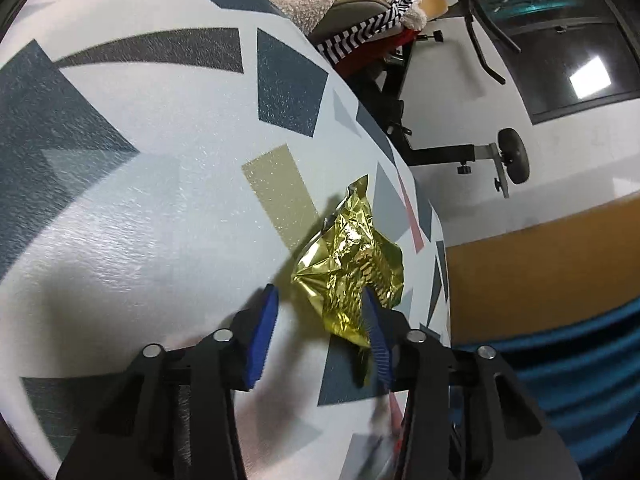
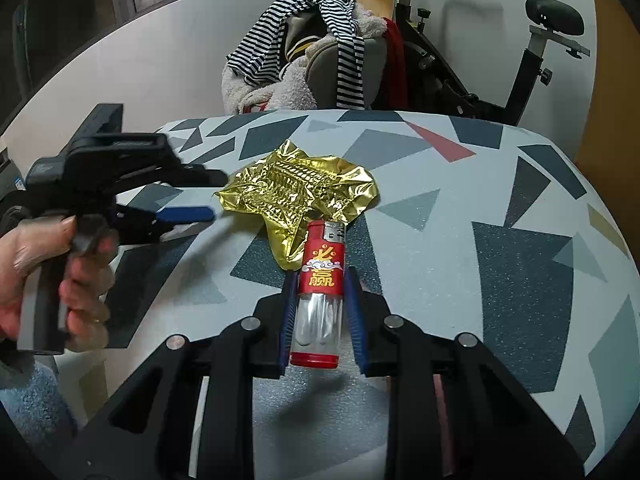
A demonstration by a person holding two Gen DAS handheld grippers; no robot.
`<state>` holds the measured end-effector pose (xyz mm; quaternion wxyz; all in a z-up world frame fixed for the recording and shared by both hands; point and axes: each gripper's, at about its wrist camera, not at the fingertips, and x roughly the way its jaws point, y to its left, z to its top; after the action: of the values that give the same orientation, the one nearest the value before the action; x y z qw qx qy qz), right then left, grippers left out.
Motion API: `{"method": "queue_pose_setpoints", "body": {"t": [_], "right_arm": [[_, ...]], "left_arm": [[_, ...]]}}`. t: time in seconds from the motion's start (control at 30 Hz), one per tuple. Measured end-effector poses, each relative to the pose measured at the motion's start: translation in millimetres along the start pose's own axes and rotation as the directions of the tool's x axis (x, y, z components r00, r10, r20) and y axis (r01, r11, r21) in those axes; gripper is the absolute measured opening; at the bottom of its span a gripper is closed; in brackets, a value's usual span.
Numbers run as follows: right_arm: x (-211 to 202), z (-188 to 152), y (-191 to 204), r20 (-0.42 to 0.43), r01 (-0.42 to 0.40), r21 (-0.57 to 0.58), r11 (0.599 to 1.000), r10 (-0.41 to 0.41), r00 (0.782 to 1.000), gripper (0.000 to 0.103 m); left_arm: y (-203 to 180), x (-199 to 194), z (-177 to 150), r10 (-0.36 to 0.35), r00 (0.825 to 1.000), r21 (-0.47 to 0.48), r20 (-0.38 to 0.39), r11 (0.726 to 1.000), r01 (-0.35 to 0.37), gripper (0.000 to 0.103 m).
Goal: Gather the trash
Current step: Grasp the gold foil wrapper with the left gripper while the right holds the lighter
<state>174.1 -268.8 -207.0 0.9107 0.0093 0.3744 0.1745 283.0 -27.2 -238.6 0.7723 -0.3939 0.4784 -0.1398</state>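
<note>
We record a crumpled gold foil wrapper (image 2: 300, 196) lying on the table (image 2: 500, 208), which carries a cover of grey, blue and red shapes. All places below are given from the wrapper.

The right gripper (image 2: 320, 300) sits on the near side of it, jaws clamped on a lighter (image 2: 320, 280) with a red label and clear lower body. The lighter's metal head overlaps the wrapper's near edge.

The left gripper (image 1: 320, 320) reaches the wrapper from its left as the right camera sees it, held in a hand (image 2: 44, 272). Its jaws are partly open; one blue pad (image 1: 374, 320) lies against the wrapper's edge, the other (image 1: 264, 332) stands clear. We cannot tell whether it has a hold.

Beyond the wrapper, off the table, clothes (image 2: 320, 48) are heaped on a chair beside an exercise bike (image 2: 532, 60). No container shows.
</note>
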Motion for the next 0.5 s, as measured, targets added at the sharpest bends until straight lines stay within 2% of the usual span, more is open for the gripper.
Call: {"method": "queue_pose_setpoints", "body": {"t": [0.07, 0.13, 0.17, 0.2, 0.33, 0.5], "right_arm": [[1, 0, 0, 0.0, -0.001, 0.004, 1.0, 0.001, 1.0, 0.027], [1, 1, -1, 0.0, -0.003, 0.007, 1.0, 0.003, 1.0, 0.027], [1, 1, -2, -0.001, -0.004, 0.011, 1.0, 0.004, 1.0, 0.027], [1, 1, -2, -0.001, -0.005, 0.014, 1.0, 0.005, 1.0, 0.027], [1, 1, -4, -0.001, -0.009, 0.032, 0.999, 0.009, 1.0, 0.027], [1, 0, -4, -0.006, -0.003, 0.025, 1.0, 0.003, 1.0, 0.027]], "left_arm": [[-1, 6, -1, 0.007, 1.0, -0.015, 0.013, 1.0, -0.007, 0.032], [-3, 12, -2, 0.026, 0.999, -0.02, 0.024, 0.999, -0.025, 0.019], [-3, 14, -2, 0.029, 0.999, -0.019, 0.026, 0.999, -0.029, 0.019], [-4, 12, -2, 0.03, 0.999, -0.012, 0.039, 0.999, -0.029, 0.012], [-15, -2, -5, 0.033, 0.996, 0.094, 0.084, 0.995, -0.041, 0.011], [-25, -40, -7, 0.004, 0.995, 0.213, 0.1, 0.977, -0.025, 0.01]]}}
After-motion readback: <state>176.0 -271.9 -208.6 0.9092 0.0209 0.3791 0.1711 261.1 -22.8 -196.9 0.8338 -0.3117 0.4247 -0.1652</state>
